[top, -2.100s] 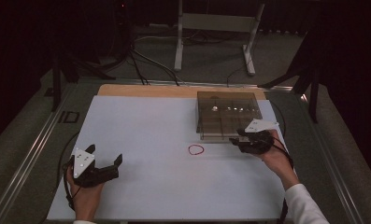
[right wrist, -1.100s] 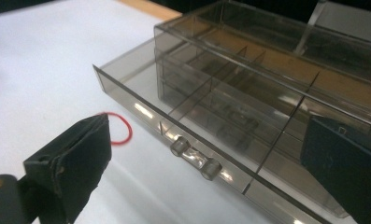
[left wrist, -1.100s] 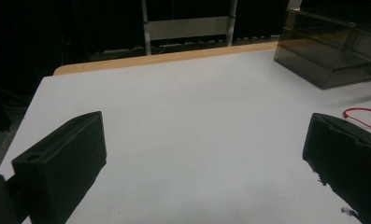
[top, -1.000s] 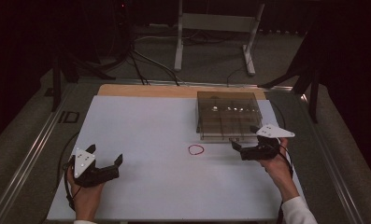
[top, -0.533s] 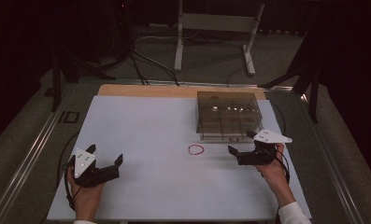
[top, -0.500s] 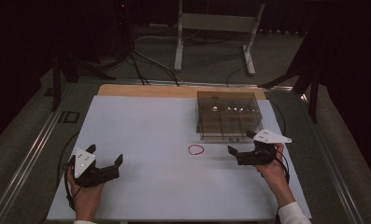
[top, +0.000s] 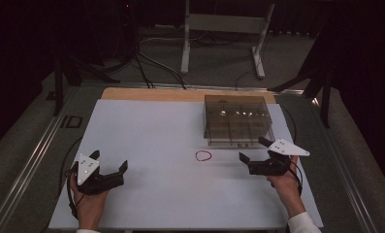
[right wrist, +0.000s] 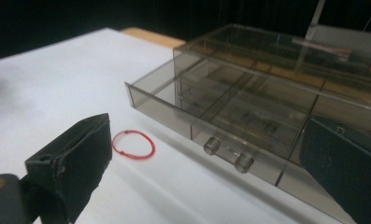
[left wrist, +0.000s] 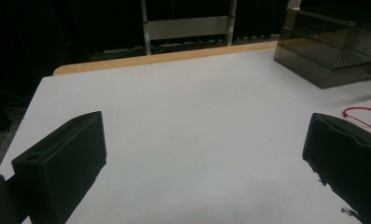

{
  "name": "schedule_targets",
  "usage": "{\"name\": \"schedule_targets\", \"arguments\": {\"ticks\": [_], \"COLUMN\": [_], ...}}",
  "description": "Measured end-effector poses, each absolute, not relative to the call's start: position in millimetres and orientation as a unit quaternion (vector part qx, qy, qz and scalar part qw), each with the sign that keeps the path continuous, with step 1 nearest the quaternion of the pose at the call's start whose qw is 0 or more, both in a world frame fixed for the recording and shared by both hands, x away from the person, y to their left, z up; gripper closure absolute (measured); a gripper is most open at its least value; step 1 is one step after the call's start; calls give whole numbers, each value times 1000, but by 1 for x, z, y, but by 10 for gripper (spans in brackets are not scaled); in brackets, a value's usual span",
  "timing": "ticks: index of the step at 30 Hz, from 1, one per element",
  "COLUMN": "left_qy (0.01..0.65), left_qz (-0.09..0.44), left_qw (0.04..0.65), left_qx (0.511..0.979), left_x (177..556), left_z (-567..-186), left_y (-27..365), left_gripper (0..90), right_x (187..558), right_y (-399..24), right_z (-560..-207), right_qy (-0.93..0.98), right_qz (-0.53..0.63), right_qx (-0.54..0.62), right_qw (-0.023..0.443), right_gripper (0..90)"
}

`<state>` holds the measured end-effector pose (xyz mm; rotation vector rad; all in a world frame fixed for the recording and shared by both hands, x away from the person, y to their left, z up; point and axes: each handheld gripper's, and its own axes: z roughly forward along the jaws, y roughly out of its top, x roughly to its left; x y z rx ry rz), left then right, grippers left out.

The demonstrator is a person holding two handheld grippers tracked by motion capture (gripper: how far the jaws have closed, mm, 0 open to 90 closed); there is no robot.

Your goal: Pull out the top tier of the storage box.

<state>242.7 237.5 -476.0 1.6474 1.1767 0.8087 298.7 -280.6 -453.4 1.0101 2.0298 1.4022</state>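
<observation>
Left hand-held gripper (top: 108, 161) sits at the near left of the white surface (top: 151, 131), jaws spread wide and empty, resting low over bare sheet. Right hand-held gripper (top: 252, 151) is at the near right, jaws likewise spread apart with nothing between them, pointing left. A red loop of band (top: 203, 156) lies flat on the surface, near the right hand-held gripper's jaw tips but apart from them; in the right gripper view the band (right wrist: 133, 144) lies just beyond the left jaw. Beyond the band stands a smoked clear drawer box (top: 236, 120), its lower drawer (right wrist: 206, 122) pulled partly out, handle (right wrist: 228, 154) facing the gripper, dividers visible inside. Past the box, a bare wooden strip (top: 151, 94) edges the surface.
</observation>
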Motion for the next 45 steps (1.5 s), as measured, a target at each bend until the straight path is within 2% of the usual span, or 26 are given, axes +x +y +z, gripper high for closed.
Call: {"name": "schedule_targets", "arguments": {"ticks": [14,24,45], "left_qy": [471,446,428], "left_qz": [292,299,326], "left_qw": [482,477,487], "left_qx": [679,696,688], "left_x": [249,256,273], "left_z": [-475,-463,-449], "left_y": [232,222,205], "left_gripper": [11,11,11], "right_x": [281,272,260], "right_y": [-291,-294,-302], "right_z": [-457,-461,-472], "right_qy": [719,717,704], "right_qz": [544,544,547], "right_qx": [344,345,360], "right_qw": [262,268,273], "right_gripper": [28,28,29]}}
